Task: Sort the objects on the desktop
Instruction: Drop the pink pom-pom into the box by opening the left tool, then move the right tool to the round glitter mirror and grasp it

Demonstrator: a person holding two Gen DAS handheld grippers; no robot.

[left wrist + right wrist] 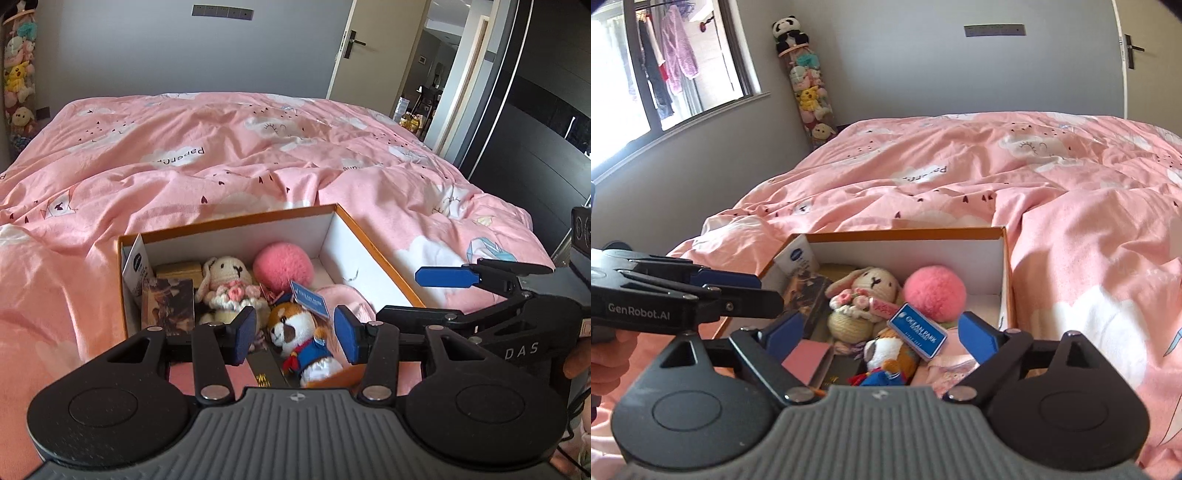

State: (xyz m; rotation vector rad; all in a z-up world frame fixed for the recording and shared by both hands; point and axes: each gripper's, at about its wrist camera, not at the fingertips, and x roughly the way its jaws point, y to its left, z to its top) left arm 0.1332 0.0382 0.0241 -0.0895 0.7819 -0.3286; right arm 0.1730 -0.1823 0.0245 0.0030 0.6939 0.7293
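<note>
While both claws hang over the near end of the orange-rimmed box (373, 240) on the pink bed (221, 155), I read this as the pause between placements in the sorting job. My left claw (295, 332) is spread wide and holds nothing; its pads bracket the plush dog (299, 332) in the blue outfit, which lies at the box's near edge with its blue tag (918, 330) propped above it. My right claw (882, 336) is likewise wide open and empty, hovering over the same end of the box. Deeper in the box sit the crocheted rabbit (229, 291), the pink pompom (282, 267) toward the far wall, and a picture-covered booklet (168, 306) at the box's left side. By my judgement the contents look settled; the next move calls for lifting a claw clear of the box rim and seeking whatever is left unsorted, none of which shows on the bed around the box.
</note>
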